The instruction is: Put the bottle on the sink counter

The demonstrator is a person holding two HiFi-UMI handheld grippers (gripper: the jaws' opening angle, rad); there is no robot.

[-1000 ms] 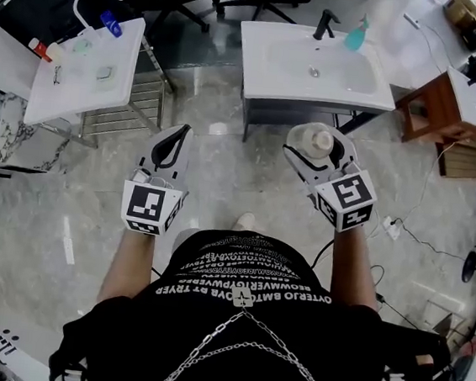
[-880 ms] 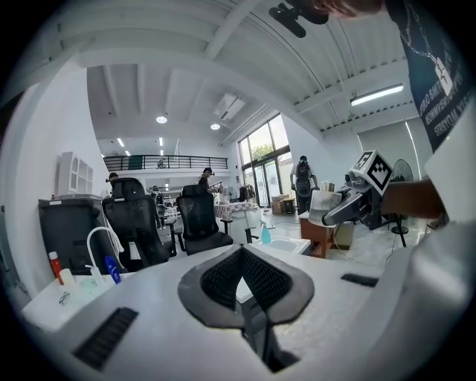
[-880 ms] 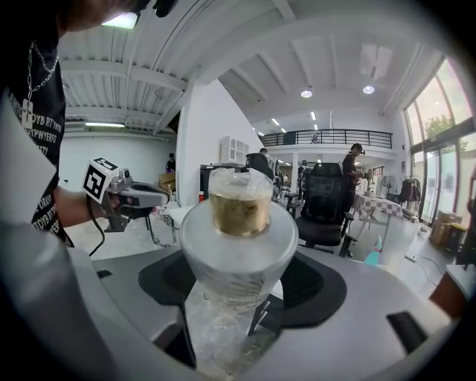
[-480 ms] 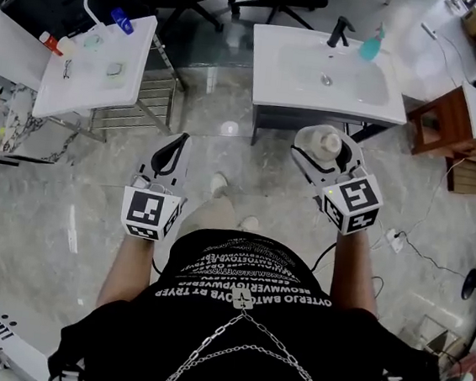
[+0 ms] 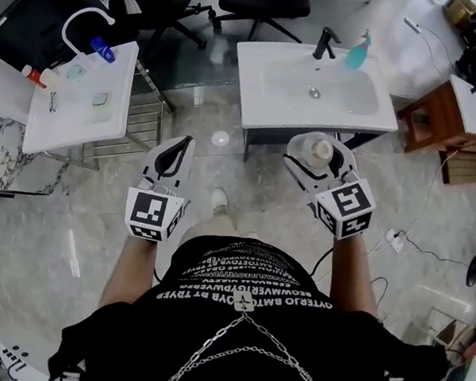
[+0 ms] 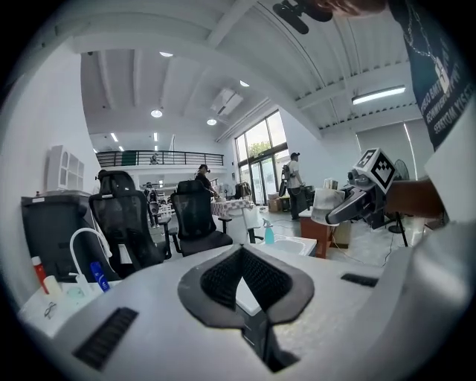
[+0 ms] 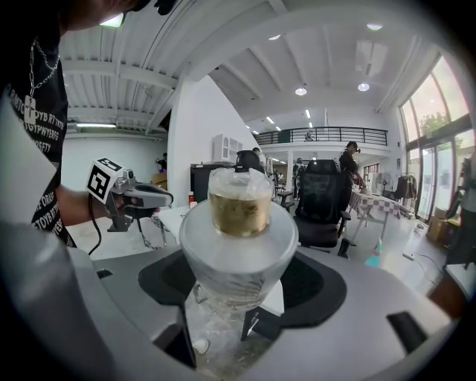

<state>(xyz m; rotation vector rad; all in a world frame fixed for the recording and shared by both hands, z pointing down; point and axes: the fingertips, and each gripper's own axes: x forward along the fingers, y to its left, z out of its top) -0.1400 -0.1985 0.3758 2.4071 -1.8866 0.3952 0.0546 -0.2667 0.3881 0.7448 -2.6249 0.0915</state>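
jaws of the right gripper (image 5: 311, 153) clamp a clear bottle (image 7: 238, 216), cap upward — held over the floor, just short of the sink worktop (image 5: 260, 105). left gripper (image 5: 179, 147) jaws are closed on nothing, well apart from the bottle.

**White Capitals on the Black Shirt Are the Only Lettering**

The person's black shirt (image 5: 245, 281) carries several stacked lines of white capital letters across the chest. In the head view they are warped by folds. The largest line seems to read "OVERLO BMTOVR BY TRYER", but only "BY" is sure. The right gripper view catches fragments of the same print at its left edge, roughly "OTB" and "PWYERFG". The cubes on the left gripper (image 5: 177, 147) and right gripper (image 5: 314, 149) bear square black-and-white coded markers without letters. The bottle (image 7: 238, 216) shows no legible label.
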